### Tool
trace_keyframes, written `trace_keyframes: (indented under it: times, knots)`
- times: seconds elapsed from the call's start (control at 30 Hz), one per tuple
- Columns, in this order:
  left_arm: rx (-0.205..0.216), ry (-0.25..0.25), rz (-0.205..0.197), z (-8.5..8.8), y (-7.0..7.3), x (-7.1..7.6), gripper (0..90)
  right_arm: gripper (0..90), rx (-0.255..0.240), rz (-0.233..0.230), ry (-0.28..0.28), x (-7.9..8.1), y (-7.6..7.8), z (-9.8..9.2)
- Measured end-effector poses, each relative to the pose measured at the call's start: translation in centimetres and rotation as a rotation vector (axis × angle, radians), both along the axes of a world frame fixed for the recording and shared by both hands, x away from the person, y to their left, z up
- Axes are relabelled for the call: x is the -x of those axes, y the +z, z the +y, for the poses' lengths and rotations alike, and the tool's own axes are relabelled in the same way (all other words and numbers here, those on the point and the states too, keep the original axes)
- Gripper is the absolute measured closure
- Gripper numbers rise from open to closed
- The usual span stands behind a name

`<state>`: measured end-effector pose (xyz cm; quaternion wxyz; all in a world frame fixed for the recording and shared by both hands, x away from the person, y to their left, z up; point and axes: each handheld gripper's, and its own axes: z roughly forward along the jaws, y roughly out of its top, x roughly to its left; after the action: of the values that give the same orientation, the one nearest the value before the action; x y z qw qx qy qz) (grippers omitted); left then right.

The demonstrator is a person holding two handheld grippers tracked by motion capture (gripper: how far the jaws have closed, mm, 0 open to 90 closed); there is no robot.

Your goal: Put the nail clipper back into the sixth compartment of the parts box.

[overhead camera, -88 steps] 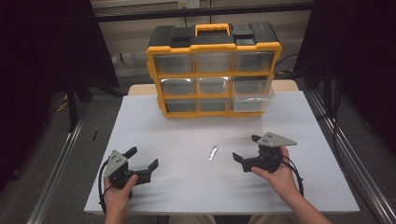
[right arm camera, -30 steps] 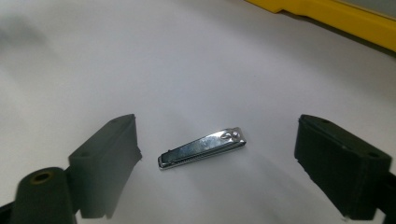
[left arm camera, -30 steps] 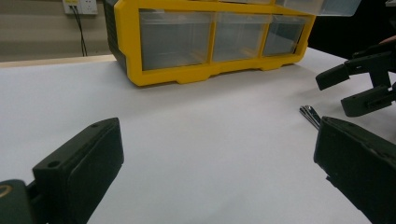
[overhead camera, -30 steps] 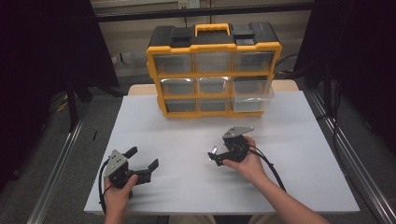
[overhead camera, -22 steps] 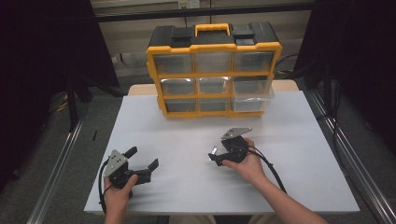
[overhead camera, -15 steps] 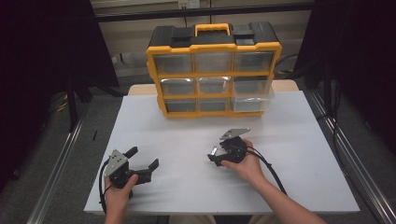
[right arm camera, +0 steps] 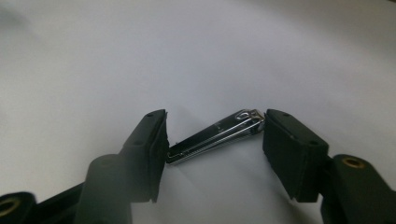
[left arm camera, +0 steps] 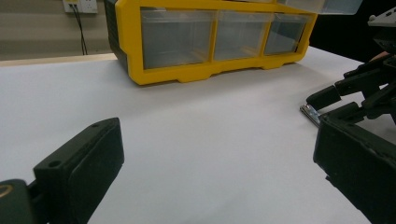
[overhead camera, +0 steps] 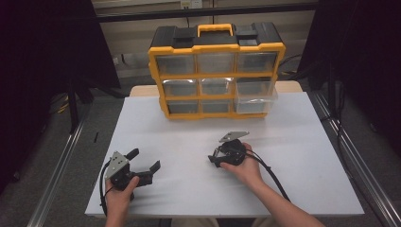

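Observation:
A small metal nail clipper (right arm camera: 212,138) lies on the white table (overhead camera: 302,161), also seen in the left gripper view as a nail clipper (left arm camera: 310,112) end. My right gripper (right arm camera: 215,117) is lowered around it, and its jaws have just been closing. Its two pads now touch the clipper's two ends. From above, the right gripper (overhead camera: 215,158) sits mid-table under the person's hand. My left gripper (overhead camera: 144,159) rests open near the front left, with nothing between its jaws (left arm camera: 217,135).
A yellow and black drawer organizer (overhead camera: 215,71) with clear drawers stands at the table's back. Its bottom right drawer (overhead camera: 255,98) is pulled out a little. The right gripper's cable (overhead camera: 269,175) trails toward the front edge.
The right gripper moved from the right side to the clipper at mid-table and lowered over it, and its jaws have narrowed. The left gripper has stayed put.

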<state>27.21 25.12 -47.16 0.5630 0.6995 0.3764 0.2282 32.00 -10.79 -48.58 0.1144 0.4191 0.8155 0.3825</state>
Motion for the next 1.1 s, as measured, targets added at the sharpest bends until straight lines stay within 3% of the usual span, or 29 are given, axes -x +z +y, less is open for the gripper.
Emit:
trace_keyframes:
  times: [0.33,0.43,0.53,0.63,0.73,0.77,0.9,1.1]
  knots:
    - [-0.007,0.0,-0.004,-0.02,0.02,-0.04,1.8,56.4,0.02,-0.029,0.008,-0.08,-0.02,-0.17]
    - [-0.006,0.007,-0.002,0.0,0.03,-0.01,1.8,61.6,0.019,-0.013,0.008,-0.03,0.12,-0.26]
    - [-0.008,0.011,-0.006,0.07,0.08,0.02,1.8,62.7,0.022,-0.019,0.024,-0.13,0.1,-0.44]
    - [-0.007,0.011,-0.005,0.07,0.07,0.01,1.8,62.6,0.004,0.008,-0.003,-0.07,0.19,-0.36]
    - [-0.007,0.009,-0.003,0.06,0.06,-0.03,1.9,61.3,0.012,0.003,-0.011,-0.17,0.18,-0.36]
    - [-0.006,0.008,-0.002,0.05,0.06,-0.04,1.8,60.6,0.004,-0.02,-0.015,-0.35,0.03,-0.39]
    - [0.003,0.006,-0.002,-0.02,-0.03,-0.11,1.9,59.2,-0.027,-0.012,-0.04,-0.7,-0.09,-0.33]
    - [-0.012,0.007,0.0,0.04,-0.03,-0.16,1.9,64.2,-0.003,-0.017,-0.063,-0.78,-0.13,-0.05]
